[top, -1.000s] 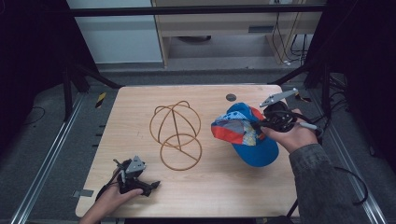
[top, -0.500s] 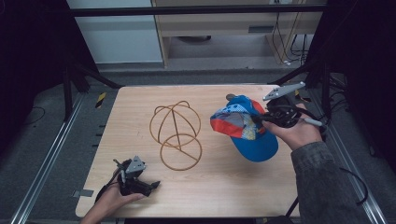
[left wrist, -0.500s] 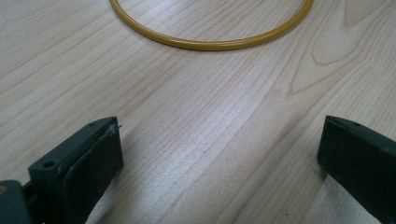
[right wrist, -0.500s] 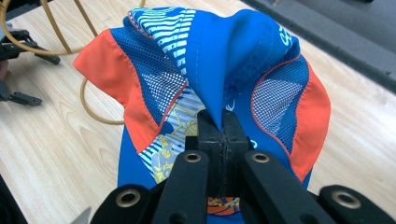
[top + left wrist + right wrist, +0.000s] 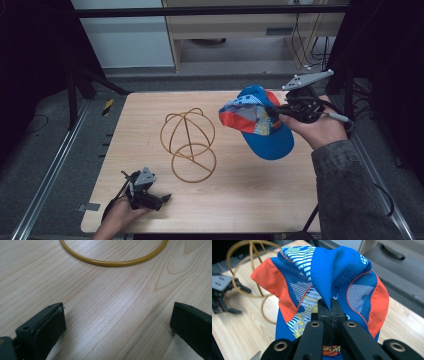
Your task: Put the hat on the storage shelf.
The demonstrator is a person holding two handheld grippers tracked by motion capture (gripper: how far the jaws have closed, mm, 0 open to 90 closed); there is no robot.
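Observation:
A blue and orange cap (image 5: 257, 122) (image 5: 322, 285) hangs in the air over the table's right side, brim down. My right gripper (image 5: 278, 111) (image 5: 331, 312) is shut on a fold of its blue fabric. A yellow wire hat stand (image 5: 188, 145) sits upright on the middle of the wooden table (image 5: 240, 195), left of the cap; its base ring (image 5: 112, 263) lies ahead of my left gripper. My left gripper (image 5: 162, 198) (image 5: 117, 322) rests low at the table's front left, open, with bare wood between its jaws.
Metal rails (image 5: 50, 170) run along the floor left of the table. A cabinet (image 5: 240, 30) stands beyond the far edge. The person's right sleeve (image 5: 350, 190) reaches in over the table's right front corner.
My right gripper has lifted the cap higher and carried it slightly left toward the stand. The left gripper has stayed put.

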